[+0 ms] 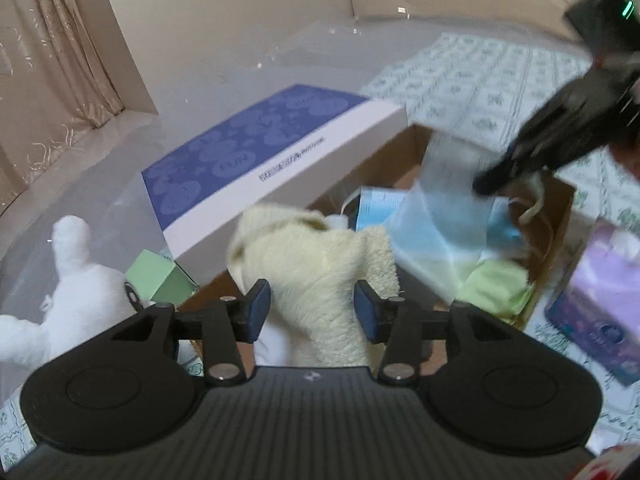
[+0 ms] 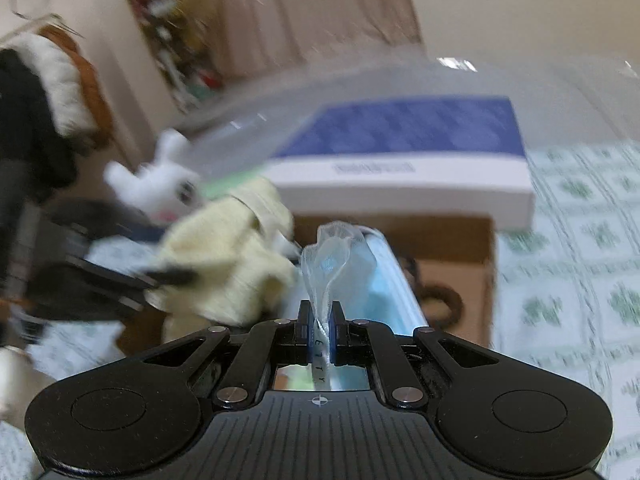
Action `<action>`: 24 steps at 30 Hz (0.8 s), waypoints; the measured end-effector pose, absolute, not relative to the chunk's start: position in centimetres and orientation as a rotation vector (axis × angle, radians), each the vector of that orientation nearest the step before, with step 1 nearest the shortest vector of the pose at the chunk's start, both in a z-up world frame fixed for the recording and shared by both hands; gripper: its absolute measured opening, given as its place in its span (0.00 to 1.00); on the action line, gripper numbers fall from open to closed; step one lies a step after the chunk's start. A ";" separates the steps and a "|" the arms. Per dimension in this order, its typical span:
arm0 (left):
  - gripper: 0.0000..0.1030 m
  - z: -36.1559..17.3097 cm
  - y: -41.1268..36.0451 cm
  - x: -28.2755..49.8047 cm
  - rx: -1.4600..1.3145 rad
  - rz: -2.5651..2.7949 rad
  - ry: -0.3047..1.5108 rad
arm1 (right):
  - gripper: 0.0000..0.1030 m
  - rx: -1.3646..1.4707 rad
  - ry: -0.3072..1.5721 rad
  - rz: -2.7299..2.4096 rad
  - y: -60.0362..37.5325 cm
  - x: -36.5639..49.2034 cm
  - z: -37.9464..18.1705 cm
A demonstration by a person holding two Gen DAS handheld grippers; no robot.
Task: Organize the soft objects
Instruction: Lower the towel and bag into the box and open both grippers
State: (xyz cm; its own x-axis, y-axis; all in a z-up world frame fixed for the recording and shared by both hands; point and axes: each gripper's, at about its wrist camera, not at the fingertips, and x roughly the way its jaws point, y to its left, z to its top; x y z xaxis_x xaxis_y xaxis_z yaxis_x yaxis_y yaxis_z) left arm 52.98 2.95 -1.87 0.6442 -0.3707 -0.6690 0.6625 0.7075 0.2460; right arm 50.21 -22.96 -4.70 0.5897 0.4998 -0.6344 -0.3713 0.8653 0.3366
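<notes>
Left wrist view | left gripper [image 1: 312, 310] spread, cream towel [image 1: 316, 264] loose between pads | right gripper [image 2: 319, 330] pinching clear mask bag [image 2: 334, 252] | best lowered fully into cardboard box [image 1: 556, 216] before release.

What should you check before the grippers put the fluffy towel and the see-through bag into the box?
1. Left gripper open around the cream towel: ok, the towel is between the pads with gaps on both sides.
2. Right gripper shut on the clear bag: ok, the bag is pinched between the pads.
3. Cardboard box open on top: ok.
4. Room left inside: cannot tell; blue masks and a green cloth already lie there.
5. White plush toy out of the way: ok, it sits outside the box.
</notes>
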 end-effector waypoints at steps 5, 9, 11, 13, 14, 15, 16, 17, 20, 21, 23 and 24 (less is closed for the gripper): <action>0.42 -0.3 3.8 51.6 0.482 -0.612 0.603 | 0.10 0.136 0.874 0.412 -23.1 50.9 -6.7; 0.42 0.1 4.4 51.0 0.465 -0.577 0.600 | 0.53 0.075 0.873 0.374 -23.1 50.5 -6.7; 0.42 0.2 5.0 50.6 0.447 -0.565 0.605 | 0.53 0.040 0.845 0.370 -23.1 49.9 -6.1; 0.42 0.3 5.4 50.4 0.433 -0.549 0.610 | 0.53 0.019 0.830 0.382 -23.1 49.3 -5.5; 0.42 0.3 5.6 50.3 0.430 -0.541 0.611 | 0.53 0.016 0.824 0.384 -23.2 49.0 -5.2; 0.42 0.3 5.8 50.2 0.426 -0.531 0.612 | 0.53 0.009 0.819 0.385 -23.2 48.9 -5.0; 0.42 0.4 6.1 50.0 0.421 -0.526 0.611 | 0.53 -0.005 0.814 0.384 -23.2 48.7 -4.7; 0.42 0.4 6.4 49.8 0.413 -0.524 0.611 | 0.53 -0.023 0.804 0.380 -23.1 48.5 -4.5; 0.42 0.6 7.5 49.3 0.390 -0.502 0.607 | 0.53 -0.058 0.758 0.369 -23.3 47.8 -3.6; 0.42 0.7 7.9 49.1 0.383 -0.491 0.603 | 0.53 -0.053 0.748 0.375 -23.4 47.7 -3.4; 0.42 0.8 8.9 48.8 0.361 -0.460 0.606 | 0.53 -0.028 0.733 0.396 -23.8 47.5 -2.9; 0.42 0.9 9.5 48.6 0.346 -0.445 0.608 | 0.53 -0.019 0.730 0.404 -23.8 47.5 -2.8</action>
